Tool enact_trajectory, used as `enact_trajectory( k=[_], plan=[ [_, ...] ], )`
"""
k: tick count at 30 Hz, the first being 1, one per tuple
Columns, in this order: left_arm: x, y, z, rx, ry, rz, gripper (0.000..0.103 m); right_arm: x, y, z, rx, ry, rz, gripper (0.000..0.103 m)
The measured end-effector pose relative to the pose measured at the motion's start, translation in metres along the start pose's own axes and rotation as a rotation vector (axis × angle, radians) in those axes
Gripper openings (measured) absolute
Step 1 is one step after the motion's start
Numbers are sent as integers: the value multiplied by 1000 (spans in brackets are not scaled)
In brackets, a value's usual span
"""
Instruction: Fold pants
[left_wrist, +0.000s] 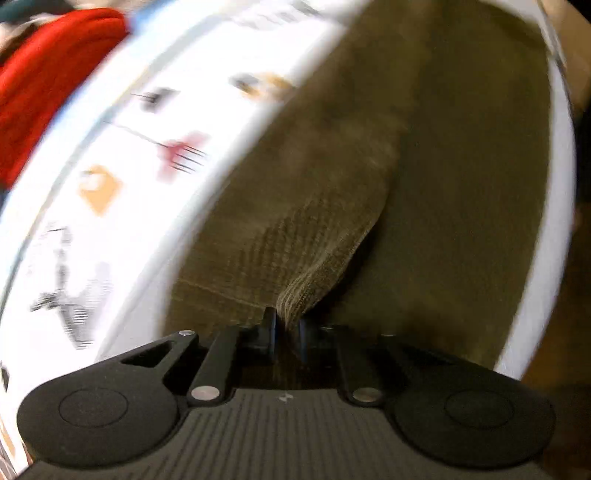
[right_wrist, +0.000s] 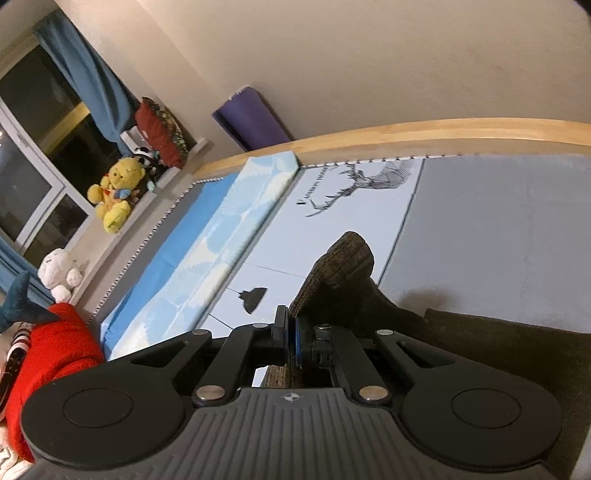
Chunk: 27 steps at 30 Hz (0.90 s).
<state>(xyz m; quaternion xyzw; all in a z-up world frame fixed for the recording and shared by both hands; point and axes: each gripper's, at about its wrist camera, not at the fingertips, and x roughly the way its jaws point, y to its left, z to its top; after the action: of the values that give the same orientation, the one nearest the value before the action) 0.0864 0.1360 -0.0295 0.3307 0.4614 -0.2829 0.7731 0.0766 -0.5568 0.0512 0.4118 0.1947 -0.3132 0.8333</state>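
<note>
White printed bed sheet (left_wrist: 110, 155) spread under olive corduroy pants (left_wrist: 424, 184), most of garment lying flat. Red blanket (right_wrist: 51, 354) heaped at bed edge. Yellow plush bear (right_wrist: 114, 192) seated on window ledge. Left gripper (left_wrist: 287, 325) pinched tight on raised pants fold. Right gripper (right_wrist: 290, 332) clamped on another pants edge, cloth bunched upward above fingers.

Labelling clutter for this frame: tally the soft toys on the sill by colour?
Yellow: 1, bear
White: 1, plush
Black-and-white: 1, plush, partly hidden
Total: 3
</note>
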Motion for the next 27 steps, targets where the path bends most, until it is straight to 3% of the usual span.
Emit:
enact_trajectory(
  k=[2,5,7,9,11,12,14,15,16,17,20,23,27],
  plan=[
    [-18,33,5,-127,-80,74,12,-3,0,5,38,12,-9,3],
    [-29,98,14,-449,-200,211,4,-1,17,15,48,-5,-44,2],
    [-9,135,20,-686,-207,283,5,19,46,23,21,-35,-45,2],
    [25,150,26,-858,-174,349,8,55,74,31,4,-33,53,3],
    [48,146,38,-854,-112,444,20,89,98,20,-28,25,89,6],
    [51,142,44,-835,-97,489,21,95,101,10,-19,49,84,15],
    [39,147,57,-820,-167,533,23,93,93,-12,-27,36,146,26],
    [31,149,61,-824,-205,541,29,93,89,-22,-66,22,156,31],
    [23,150,63,-838,-236,539,33,100,86,-32,-132,41,89,32],
    [15,147,66,-852,-255,516,41,108,83,-34,-163,75,34,33],
    [15,139,77,-860,-275,341,43,123,56,-37,-130,105,-82,33],
    [35,122,97,-756,-268,187,43,135,29,-41,-107,155,-217,33],
    [53,78,124,-612,-274,-76,43,155,-3,-53,-30,272,-277,34]
  ],
)
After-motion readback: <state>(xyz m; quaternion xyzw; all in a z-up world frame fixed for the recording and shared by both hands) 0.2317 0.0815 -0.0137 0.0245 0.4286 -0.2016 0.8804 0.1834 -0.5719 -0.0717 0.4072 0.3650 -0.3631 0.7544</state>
